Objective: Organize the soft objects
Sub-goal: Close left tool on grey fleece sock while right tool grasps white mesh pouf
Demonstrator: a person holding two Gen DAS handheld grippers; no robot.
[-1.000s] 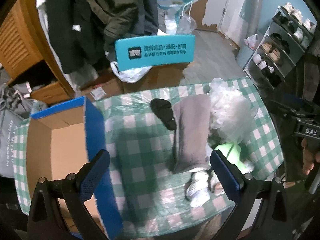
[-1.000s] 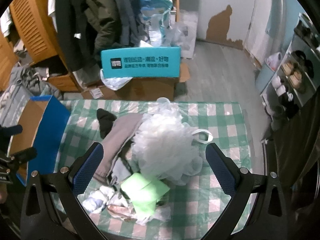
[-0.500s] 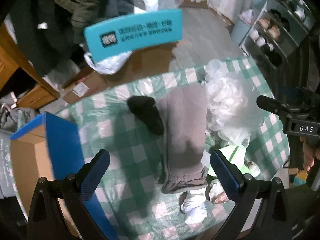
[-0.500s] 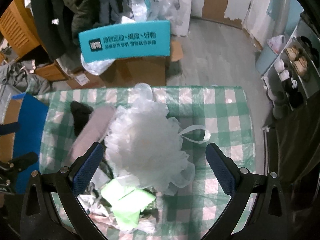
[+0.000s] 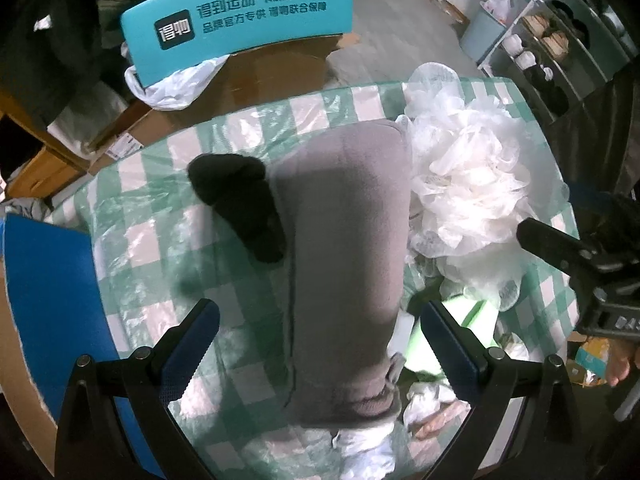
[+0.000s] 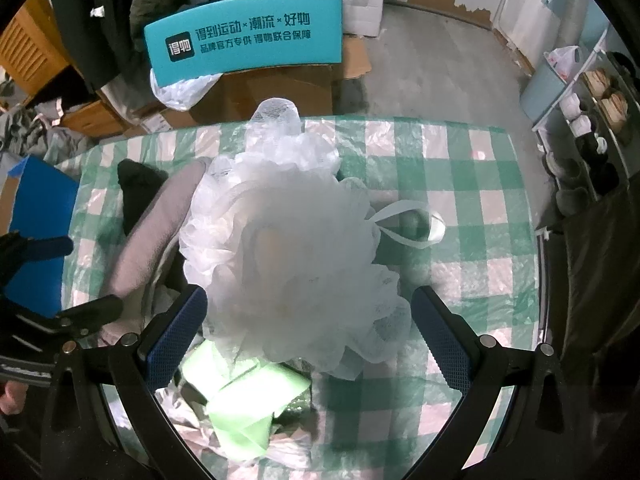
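Blue box point(image 5: 48, 300) at table's left edge. Black sock point(image 5: 240, 204) touching grey cloth point(image 5: 344, 248). Left gripper point(image 5: 318, 344) spread wide, straddling grey cloth, apparently above it. White mesh sponge point(image 6: 296, 256) right of cloth; right gripper point(image 6: 306, 334) released, straddling sponge. Green cloth point(image 6: 244, 404) below sponge.

Left gripper point(image 5: 320, 336): I see my jaws spread wide, nothing between the pads.
Right gripper point(image 6: 308, 320): my jaws also wide apart, empty.
Both: angled down, side by side.
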